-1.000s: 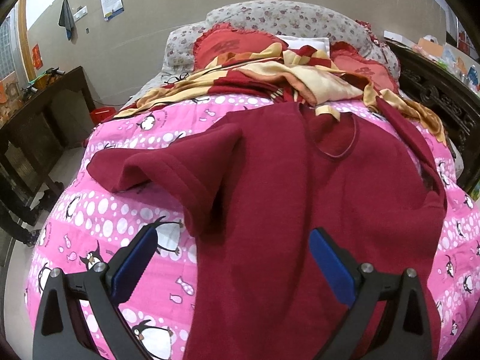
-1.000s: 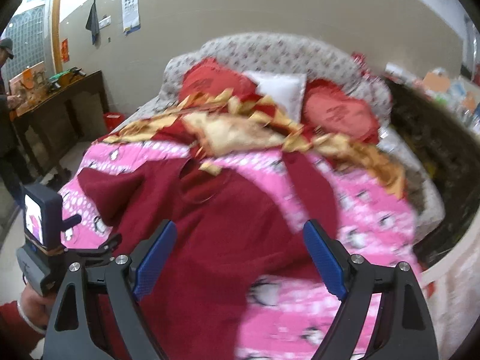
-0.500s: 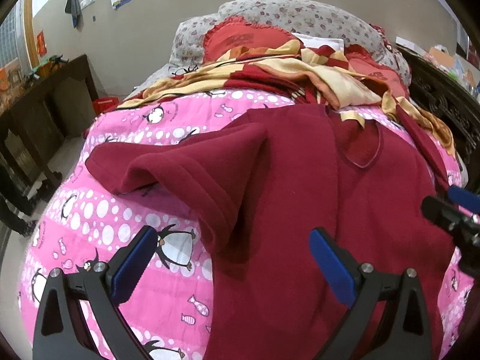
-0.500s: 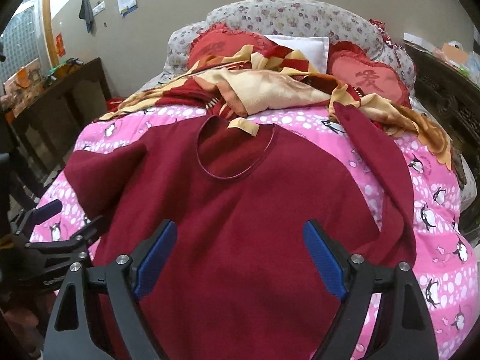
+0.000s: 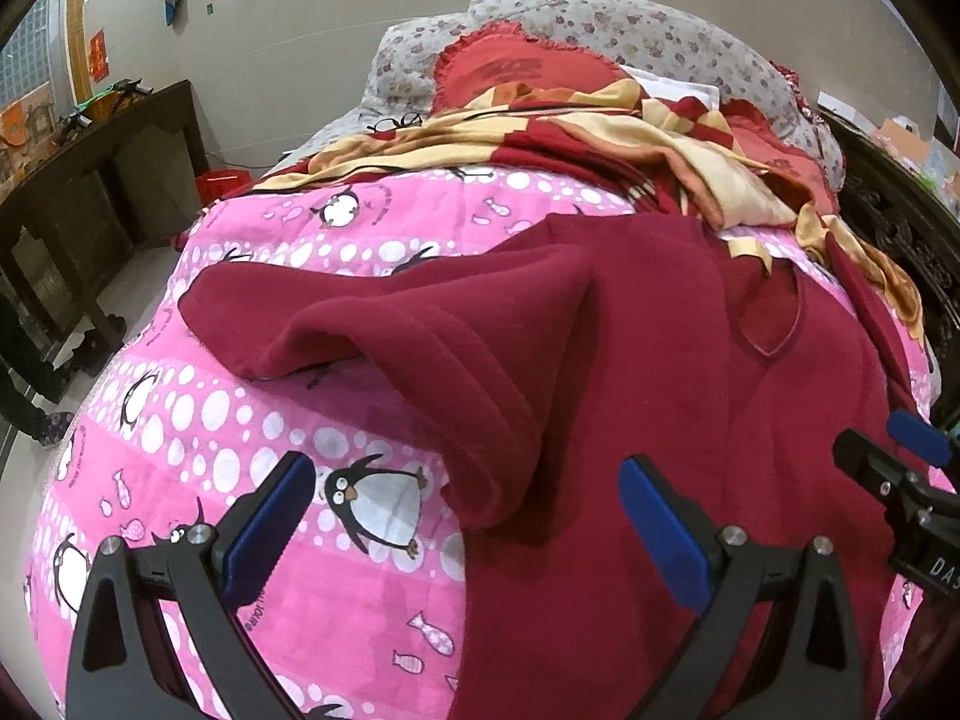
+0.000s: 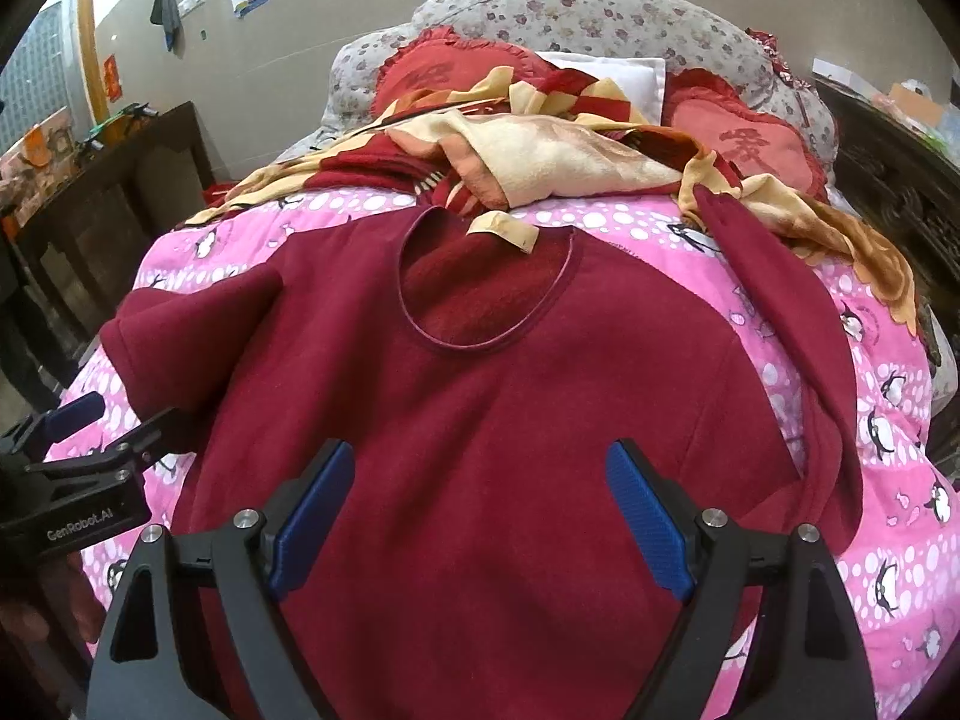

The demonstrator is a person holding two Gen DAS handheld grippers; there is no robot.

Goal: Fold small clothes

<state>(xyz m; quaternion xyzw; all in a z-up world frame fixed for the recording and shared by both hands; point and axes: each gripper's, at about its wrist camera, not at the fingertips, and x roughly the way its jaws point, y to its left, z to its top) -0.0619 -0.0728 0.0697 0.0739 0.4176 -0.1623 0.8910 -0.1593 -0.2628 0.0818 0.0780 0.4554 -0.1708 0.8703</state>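
A dark red fleece top (image 6: 510, 396) lies face up on a pink penguin quilt (image 6: 888, 516), neck hole toward the pillows. Its left sleeve (image 5: 384, 336) is bunched and folded over on itself; its right sleeve (image 6: 780, 300) stretches toward the far right. My left gripper (image 5: 468, 516) is open and empty, hovering over the left sleeve's cuff and the quilt (image 5: 198, 450). My right gripper (image 6: 480, 510) is open and empty above the top's chest. Each gripper shows at the edge of the other's view.
A red-and-cream blanket (image 6: 540, 144) is heaped behind the top, with red cushions (image 6: 744, 144) and a floral pillow (image 6: 570, 12) beyond. A dark wooden table (image 5: 90, 180) stands left of the bed, dark carved furniture (image 5: 900, 222) to the right.
Both grippers have moved forward and lower over the top. The right gripper swung left from the quilt's right side to the chest. Both stay open.
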